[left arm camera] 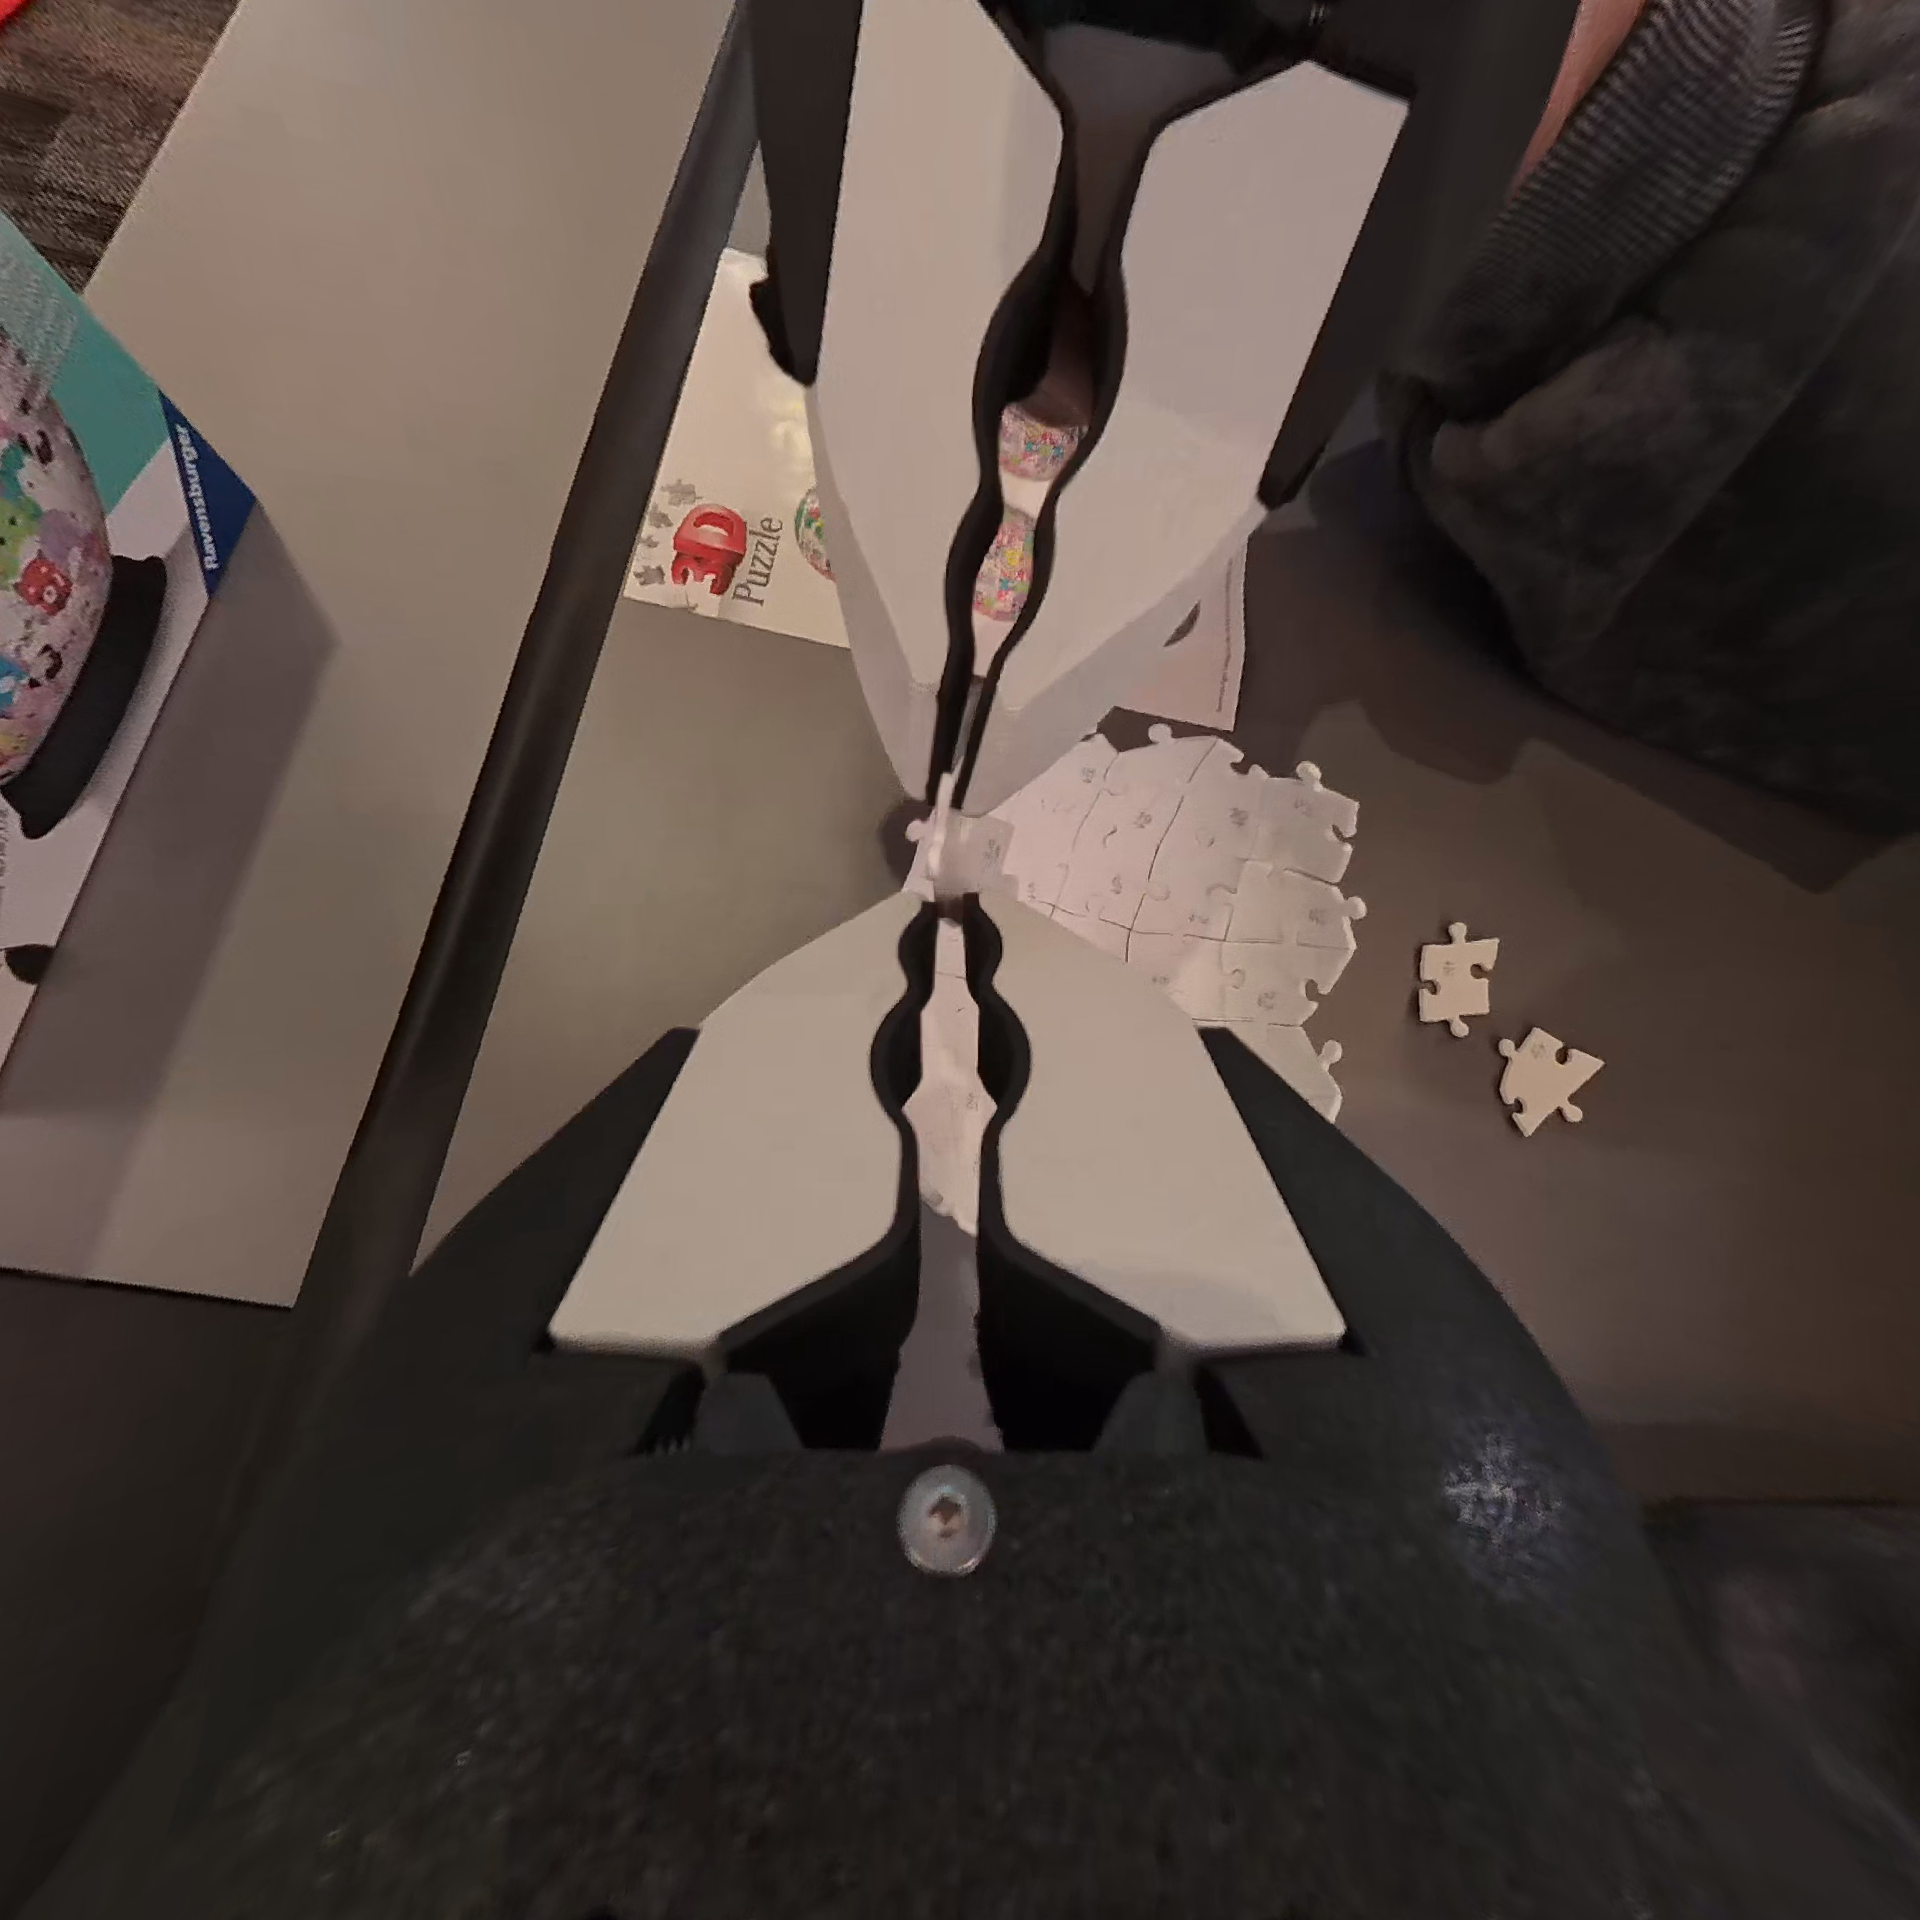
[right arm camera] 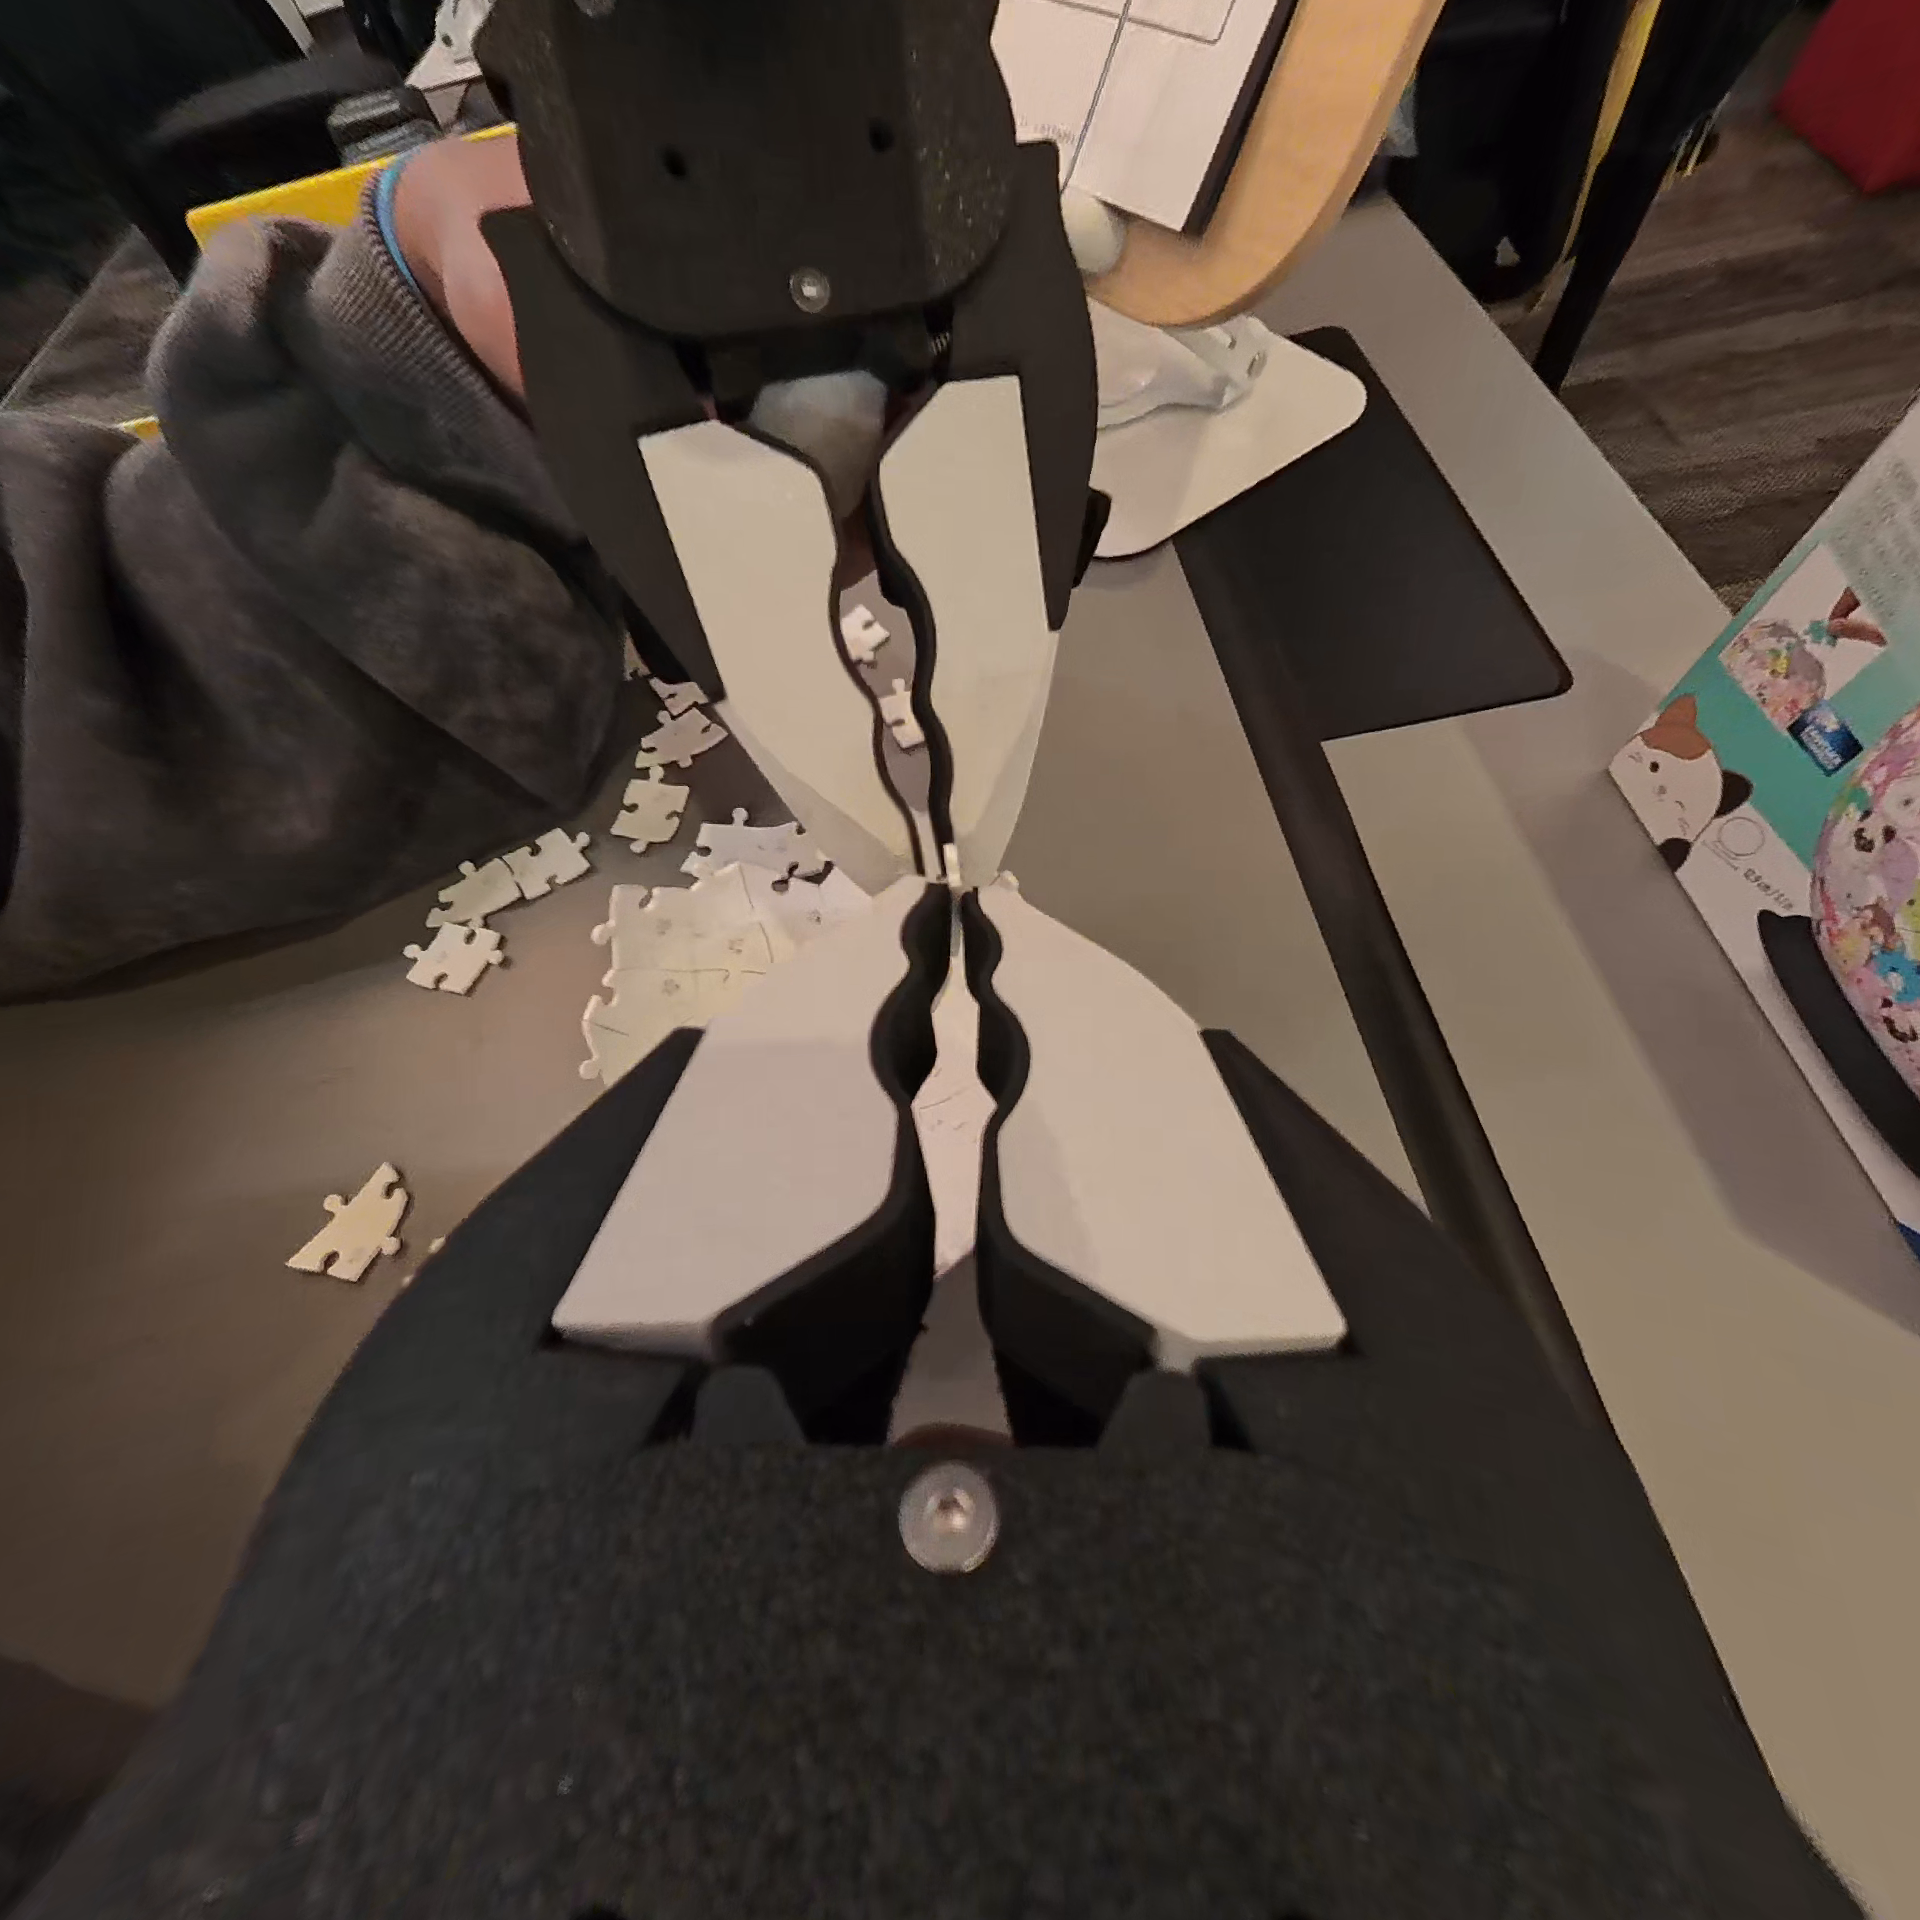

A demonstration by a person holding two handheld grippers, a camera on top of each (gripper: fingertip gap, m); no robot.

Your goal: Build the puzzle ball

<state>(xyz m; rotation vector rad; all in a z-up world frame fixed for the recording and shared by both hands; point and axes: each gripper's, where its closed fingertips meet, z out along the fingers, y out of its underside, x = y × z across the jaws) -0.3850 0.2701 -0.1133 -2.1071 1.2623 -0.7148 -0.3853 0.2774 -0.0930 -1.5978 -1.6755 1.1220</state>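
Left gripper [left arm camera: 948, 914], jaws narrow, pinches the edge of the assembled puzzle section [left arm camera: 1205, 883]; right gripper [left arm camera: 961, 805] meets it tip to tip, jaws narrow on a small white puzzle piece [left arm camera: 935, 836] at that edge. Section lies white side up on grey table [left arm camera: 727, 748]. Beyond: loose pieces [left arm camera: 1458, 977], instruction sheet [left arm camera: 727, 520], puzzle box [left arm camera: 94, 644] far left.

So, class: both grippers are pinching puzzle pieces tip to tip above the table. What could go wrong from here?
1. The left gripper and right gripper each grip a small white piece only at the fingertips; pressing them together could make one twist or slip out.
2. A dropped piece could land on the assembled section below and might knock it or mix with the loose pieces.
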